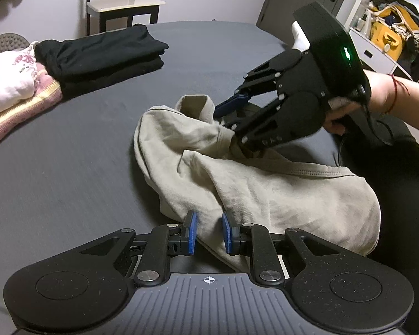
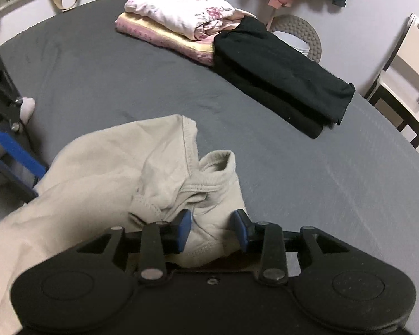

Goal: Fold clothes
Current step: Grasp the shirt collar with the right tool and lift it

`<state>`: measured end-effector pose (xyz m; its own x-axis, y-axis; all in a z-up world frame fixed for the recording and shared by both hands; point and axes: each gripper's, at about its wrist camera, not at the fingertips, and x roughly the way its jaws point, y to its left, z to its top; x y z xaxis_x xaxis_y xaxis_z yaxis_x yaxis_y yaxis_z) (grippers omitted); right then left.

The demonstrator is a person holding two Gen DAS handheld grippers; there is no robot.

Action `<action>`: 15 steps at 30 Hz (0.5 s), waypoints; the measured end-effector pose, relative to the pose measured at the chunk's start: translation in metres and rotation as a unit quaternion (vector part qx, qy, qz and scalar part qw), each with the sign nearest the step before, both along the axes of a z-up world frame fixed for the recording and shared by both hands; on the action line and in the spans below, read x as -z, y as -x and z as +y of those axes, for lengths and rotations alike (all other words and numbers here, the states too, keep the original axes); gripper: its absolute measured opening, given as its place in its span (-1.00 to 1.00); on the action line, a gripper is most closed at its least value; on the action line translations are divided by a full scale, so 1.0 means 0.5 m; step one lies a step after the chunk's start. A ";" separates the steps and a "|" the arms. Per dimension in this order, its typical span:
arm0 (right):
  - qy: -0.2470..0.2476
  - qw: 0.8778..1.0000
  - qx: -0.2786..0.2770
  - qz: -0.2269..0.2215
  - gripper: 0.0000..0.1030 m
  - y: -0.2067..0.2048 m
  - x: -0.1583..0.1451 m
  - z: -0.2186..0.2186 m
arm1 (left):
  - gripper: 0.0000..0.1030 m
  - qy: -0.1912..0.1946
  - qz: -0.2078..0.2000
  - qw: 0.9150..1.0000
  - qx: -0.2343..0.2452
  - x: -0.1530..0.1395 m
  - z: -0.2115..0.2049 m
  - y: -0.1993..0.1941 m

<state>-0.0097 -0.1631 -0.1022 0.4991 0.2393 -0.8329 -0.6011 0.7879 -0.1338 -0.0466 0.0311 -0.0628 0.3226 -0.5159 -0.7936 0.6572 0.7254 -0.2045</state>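
A dark grey bed (image 1: 69, 153) carries a crumpled beige T-shirt (image 1: 265, 189) near its front edge. Both claws hover at it, left claw (image 1: 208, 231) and right claw (image 2: 212, 230) parted, gripping nothing.

Left gripper (image 1: 208, 231): black linkage arms, silver pivot screws, blue pads (image 1: 192, 233), grey ribbed base with white crosshair mark. Right gripper (image 1: 223, 111): same black build, blue pads, green indicator light on housing. Hand (image 1: 346, 111): red string at wrist.

Right tongs (image 1: 229, 117) lower finger hidden in beige shirt (image 1: 265, 189).
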 end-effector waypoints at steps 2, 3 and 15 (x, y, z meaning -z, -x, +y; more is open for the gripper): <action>-0.004 1.000 -0.001 0.002 -0.33 0.008 -0.002 -0.006 | -0.61 0.001 0.001 1.000 0.000 0.000 0.001 0.000; -0.007 1.000 0.000 0.002 -0.34 0.013 -0.003 -0.011 | -0.61 0.001 0.001 1.000 -0.001 0.000 0.002 0.000; -0.005 1.000 0.007 -0.010 -0.60 0.026 0.002 -0.002 | -0.61 -0.003 0.000 1.000 0.003 0.004 0.001 -0.004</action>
<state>-0.0226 -0.1642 -0.1030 0.5188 0.2418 -0.8200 -0.5880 0.7971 -0.1370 -0.0448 0.0317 -0.0646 0.3185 -0.5127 -0.7973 0.6619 0.7224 -0.2001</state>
